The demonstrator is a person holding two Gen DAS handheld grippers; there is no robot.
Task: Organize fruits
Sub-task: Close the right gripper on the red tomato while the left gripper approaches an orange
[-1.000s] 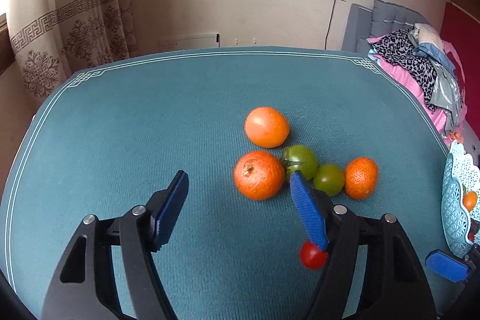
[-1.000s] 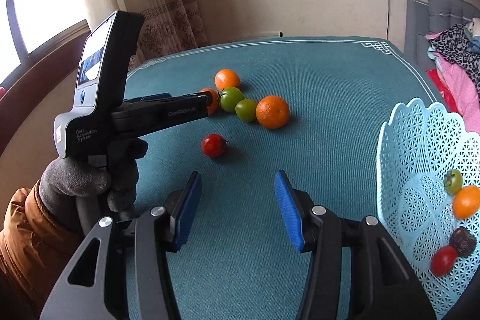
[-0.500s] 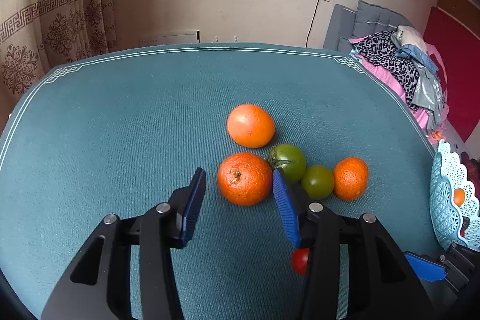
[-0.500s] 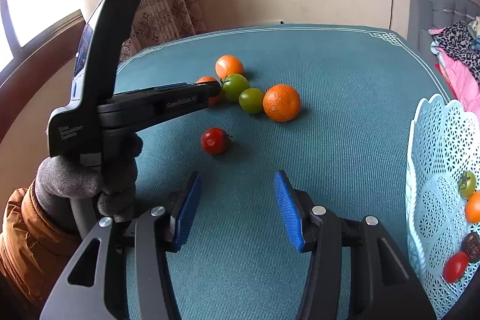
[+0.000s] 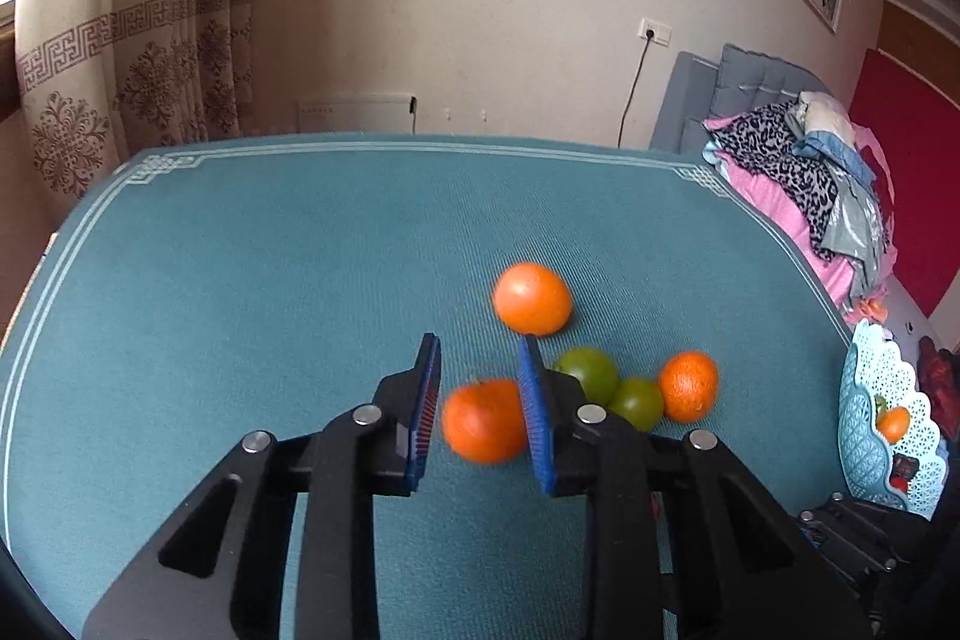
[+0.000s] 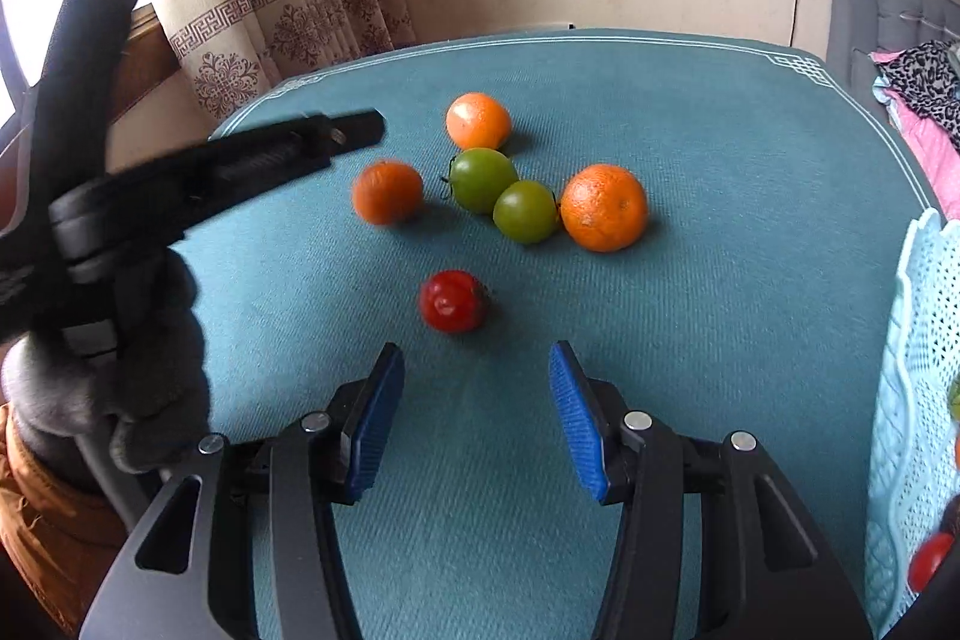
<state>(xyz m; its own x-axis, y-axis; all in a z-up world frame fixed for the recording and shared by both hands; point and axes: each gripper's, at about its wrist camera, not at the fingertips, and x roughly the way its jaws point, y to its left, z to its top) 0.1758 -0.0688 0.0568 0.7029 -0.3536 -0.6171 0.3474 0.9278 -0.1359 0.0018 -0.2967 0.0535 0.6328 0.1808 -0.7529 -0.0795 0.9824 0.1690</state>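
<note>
Six fruits left on the table (image 6: pixel 720 112); a few sit in the basket (image 6: pixel 918 340). Your left gripper (image 5: pixel 480 400) is clamped on a blurred orange (image 5: pixel 483 421); your right gripper (image 6: pixel 474 412) hangs apart, empty, near the red tomato (image 6: pixel 453 301).

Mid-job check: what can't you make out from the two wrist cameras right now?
- Left wrist view: the near orange is motion-blurred between the left gripper jaws; contact unclear.
- Left wrist view: the red tomato is hidden behind that gripper's body.
- Right wrist view: the basket is cut off by the right edge; contents mostly unseen.
</note>
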